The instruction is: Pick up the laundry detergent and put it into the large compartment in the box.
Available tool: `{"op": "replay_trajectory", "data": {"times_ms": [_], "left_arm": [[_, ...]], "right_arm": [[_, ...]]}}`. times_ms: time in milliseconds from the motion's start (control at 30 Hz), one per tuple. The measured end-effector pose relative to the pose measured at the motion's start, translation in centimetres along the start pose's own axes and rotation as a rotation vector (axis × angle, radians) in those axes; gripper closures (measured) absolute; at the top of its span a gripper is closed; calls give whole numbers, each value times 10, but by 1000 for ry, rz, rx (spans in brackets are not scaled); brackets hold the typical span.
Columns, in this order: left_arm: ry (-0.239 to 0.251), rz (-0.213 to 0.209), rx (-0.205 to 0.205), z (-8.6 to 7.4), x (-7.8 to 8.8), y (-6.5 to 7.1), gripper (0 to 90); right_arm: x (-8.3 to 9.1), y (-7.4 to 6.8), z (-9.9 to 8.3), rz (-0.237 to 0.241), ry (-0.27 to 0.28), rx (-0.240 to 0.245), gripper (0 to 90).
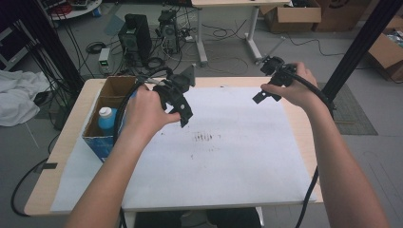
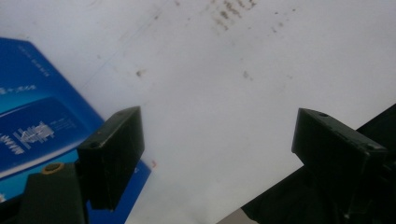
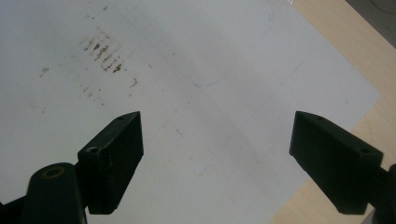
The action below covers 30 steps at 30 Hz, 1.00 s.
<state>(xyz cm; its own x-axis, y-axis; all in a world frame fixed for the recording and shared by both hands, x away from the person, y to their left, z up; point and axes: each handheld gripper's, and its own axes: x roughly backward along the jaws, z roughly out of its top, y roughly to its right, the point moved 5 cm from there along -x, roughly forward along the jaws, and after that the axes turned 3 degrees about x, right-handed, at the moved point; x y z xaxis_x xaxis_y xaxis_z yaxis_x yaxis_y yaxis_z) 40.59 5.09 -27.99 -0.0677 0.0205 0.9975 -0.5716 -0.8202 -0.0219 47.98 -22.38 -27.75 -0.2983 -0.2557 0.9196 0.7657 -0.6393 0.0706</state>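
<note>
My left gripper (image 1: 184, 118) hangs over the white sheet (image 1: 228, 156), just right of a blue cardboard box (image 1: 102, 142) at the table's left. Its jaws stand wide open with nothing between them (image 2: 217, 140); the box's blue side (image 2: 37, 126) lies to their left. A bottle with a white cap and blue body (image 1: 107, 118) stands inside the box. My right gripper (image 1: 260, 97) is held above the sheet's far right part, jaws open and empty (image 3: 217, 154) over the bare sheet (image 3: 196, 93).
Brown smudges (image 1: 204, 137) mark the sheet's middle. The wooden table (image 1: 304, 128) shows past the sheet's right edge. Beyond the far edge are computer towers (image 1: 135, 35), cables, another table's legs and cardboard boxes (image 1: 290, 16). White cloth (image 1: 16, 97) lies at far left.
</note>
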Motion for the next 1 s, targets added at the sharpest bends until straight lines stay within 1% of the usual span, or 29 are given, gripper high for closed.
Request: {"op": "replay_trajectory", "data": {"times_ms": [100,167,267,300,367,433,567,733,800,1000], "left_arm": [[-2,4,-17,1,-1,4,176],[2,-3,-19,2,-2,7,177],[2,-3,-24,3,-3,8,174],[0,-9,-23,3,-4,8,172],[3,-13,-22,4,-4,9,176],[-4,-9,-24,4,-5,9,172],[-3,-15,-24,5,-6,9,173],[-1,-16,-22,5,-6,9,168],[0,-8,-23,5,-6,9,166],[2,-12,-23,5,-5,9,167]], "right_arm": [[-1,-1,0,1,-2,1,174],[-2,-1,1,3,-2,6,174],[-2,-1,2,3,-3,0,174],[-2,-1,2,1,-1,8,174],[-3,-2,3,3,-3,8,174],[-3,-2,3,2,-4,8,174],[-3,-1,2,2,-5,10,174],[-3,-1,2,1,-8,3,174],[-3,-1,3,-1,-4,8,173],[-4,-1,3,1,-6,9,173]]}}
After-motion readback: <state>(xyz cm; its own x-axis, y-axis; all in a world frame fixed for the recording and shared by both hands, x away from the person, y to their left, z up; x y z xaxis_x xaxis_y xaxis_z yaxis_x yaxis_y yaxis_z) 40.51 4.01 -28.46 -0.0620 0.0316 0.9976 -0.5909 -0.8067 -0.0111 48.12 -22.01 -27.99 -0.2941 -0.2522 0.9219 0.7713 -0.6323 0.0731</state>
